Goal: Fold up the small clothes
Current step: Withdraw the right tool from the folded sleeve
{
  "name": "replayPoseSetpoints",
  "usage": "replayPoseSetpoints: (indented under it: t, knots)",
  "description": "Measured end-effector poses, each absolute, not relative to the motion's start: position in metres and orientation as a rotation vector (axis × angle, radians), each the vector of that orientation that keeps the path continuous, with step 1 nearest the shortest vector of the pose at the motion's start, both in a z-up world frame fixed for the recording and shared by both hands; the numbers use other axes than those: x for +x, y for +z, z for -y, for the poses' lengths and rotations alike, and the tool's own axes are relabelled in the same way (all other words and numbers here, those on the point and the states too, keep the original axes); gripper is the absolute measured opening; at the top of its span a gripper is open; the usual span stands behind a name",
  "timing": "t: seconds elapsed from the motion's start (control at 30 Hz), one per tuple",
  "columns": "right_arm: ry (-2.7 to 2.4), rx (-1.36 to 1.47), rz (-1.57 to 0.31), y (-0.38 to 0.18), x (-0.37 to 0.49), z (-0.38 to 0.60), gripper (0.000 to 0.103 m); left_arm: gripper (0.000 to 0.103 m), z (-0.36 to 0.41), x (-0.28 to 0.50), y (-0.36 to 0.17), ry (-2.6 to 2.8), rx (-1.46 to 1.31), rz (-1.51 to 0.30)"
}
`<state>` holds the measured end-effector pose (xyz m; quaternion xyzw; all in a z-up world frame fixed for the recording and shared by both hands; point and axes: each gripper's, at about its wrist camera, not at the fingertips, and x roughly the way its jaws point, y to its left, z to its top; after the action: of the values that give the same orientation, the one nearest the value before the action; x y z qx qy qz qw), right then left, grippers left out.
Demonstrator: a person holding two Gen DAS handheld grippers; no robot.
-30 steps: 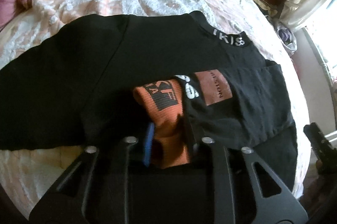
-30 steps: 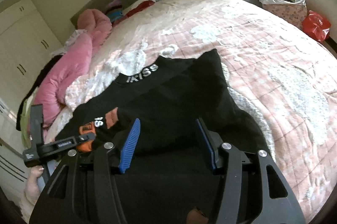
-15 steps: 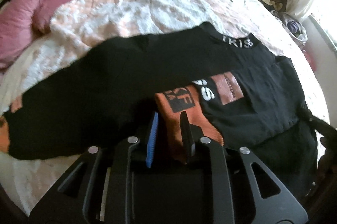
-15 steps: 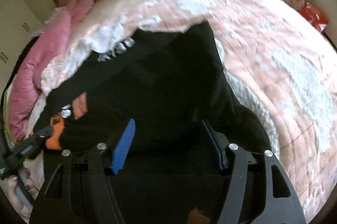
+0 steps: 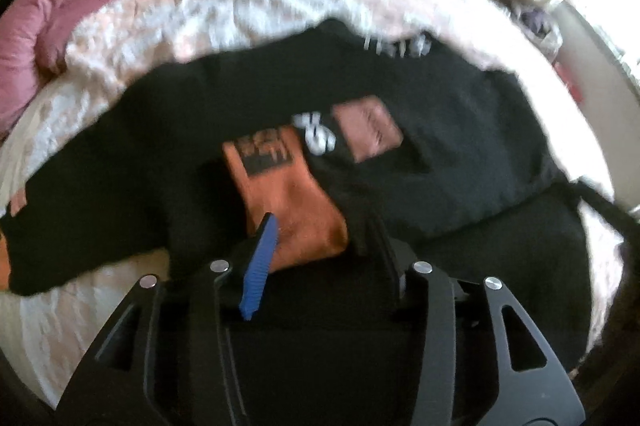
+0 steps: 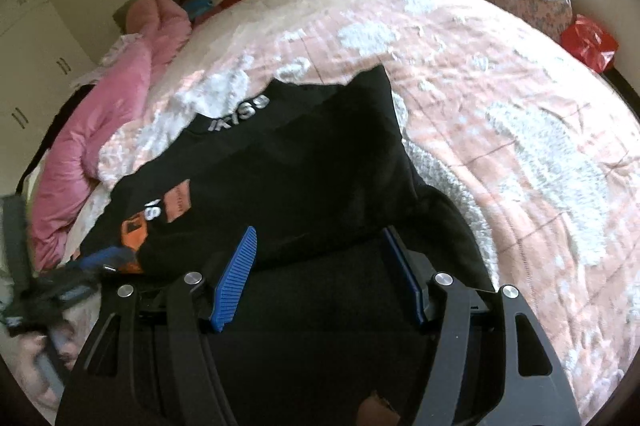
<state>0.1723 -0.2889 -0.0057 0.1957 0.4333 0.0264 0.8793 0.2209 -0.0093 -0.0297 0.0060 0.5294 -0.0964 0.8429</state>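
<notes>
On the bed (image 6: 500,73) lies the black sweatshirt (image 6: 304,153), its collar pointing to the far side and its long axis running left to right. Both tongs tilt down over its near edge. The left tongs (image 5: 320,246), a second ago clamped on the orange cuff (image 5: 288,193), are opening and free of it. The right tongs (image 6: 320,274) are opening too, apart and empty.

Black sweater (image 6: 304,153) matt knit cloth; orange cuff (image 5: 288,193) ribbed knit; bed quilt (image 6: 500,113) stitched cloth with fuzzy white patches; claw pads (image 6: 236,282) ridged blue rubbery; claw frames matt black plastic, shiny metal screws
</notes>
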Motion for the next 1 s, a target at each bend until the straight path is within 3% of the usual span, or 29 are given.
replayPoseSetpoints:
  t: [0.13, 0.23, 0.4, 0.53, 0.6, 0.93, 1.0]
  knots:
    - [0.071, 0.407, -0.863, 0.011, 0.163, 0.286, 0.076, 0.048, 0.003, 0.217, -0.042, -0.19, -0.006, -1.125]
    - [0.089, 0.39, -0.846, 0.021, 0.16, 0.279, 0.083, 0.048, -0.005, 0.214, -0.039, -0.194, -0.044, -1.123]
    - [0.087, 0.342, -0.825, 0.032, 0.156, 0.265, 0.085, 0.048, -0.015, 0.204, -0.024, -0.19, -0.069, -1.083]
    - [0.112, 0.348, -0.805, 0.04, 0.154, 0.255, 0.087, 0.06, -0.022, 0.197, -0.007, -0.173, -0.066, -1.034]
    - [0.121, 0.344, -0.796, 0.044, 0.153, 0.249, 0.095, 0.064, -0.026, 0.194, 0.001, -0.164, -0.059, -1.015]
    - [0.166, 0.305, -0.749, 0.068, 0.15, 0.216, 0.097, 0.09, -0.051, 0.18, 0.029, -0.133, -0.084, -0.946]
    - [0.181, 0.297, -0.738, 0.073, 0.149, 0.21, 0.097, 0.091, -0.056, 0.179, 0.032, -0.131, -0.093, -0.939]
